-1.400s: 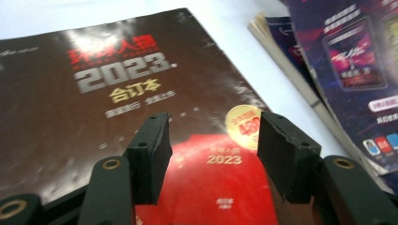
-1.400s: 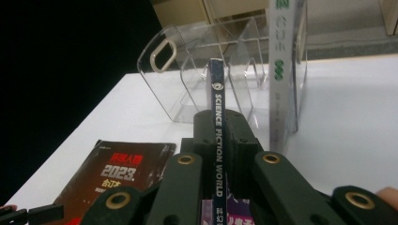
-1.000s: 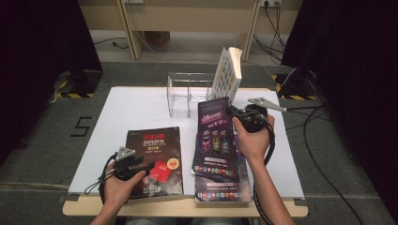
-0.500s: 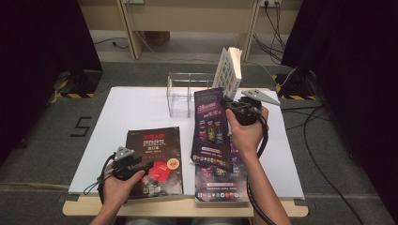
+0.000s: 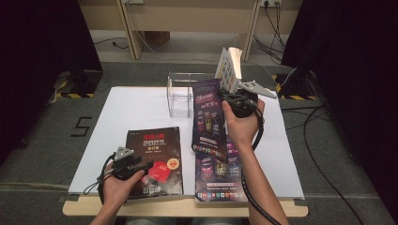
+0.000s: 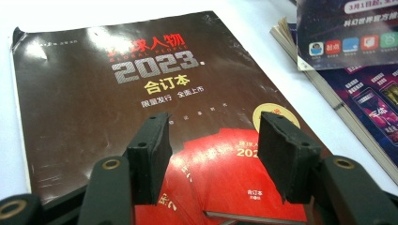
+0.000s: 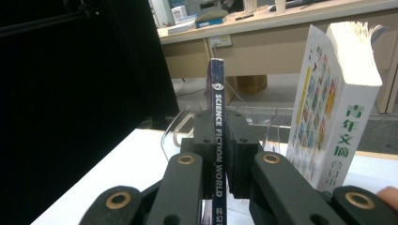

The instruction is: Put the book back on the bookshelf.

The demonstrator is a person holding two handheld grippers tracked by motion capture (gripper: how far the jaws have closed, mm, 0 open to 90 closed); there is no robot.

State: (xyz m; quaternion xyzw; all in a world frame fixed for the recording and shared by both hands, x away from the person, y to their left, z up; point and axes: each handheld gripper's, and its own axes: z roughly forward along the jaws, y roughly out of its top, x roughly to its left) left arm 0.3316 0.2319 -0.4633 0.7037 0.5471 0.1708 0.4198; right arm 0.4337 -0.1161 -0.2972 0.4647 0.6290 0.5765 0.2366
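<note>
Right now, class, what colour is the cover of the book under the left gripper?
Dark brown, with red below; the book shows best in the left gripper view.

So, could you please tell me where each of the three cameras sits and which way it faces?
High view: above the person's side, facing forward and down on the white table; both forearms, left gripper and right gripper show.
Left gripper view: on the left gripper, looking along its open jaws at the dark 2023 book.
Right gripper view: on the right gripper, facing the clear rack; jaws clamp the purple magazine.
Shared: the white book also shows in the high view.
</note>
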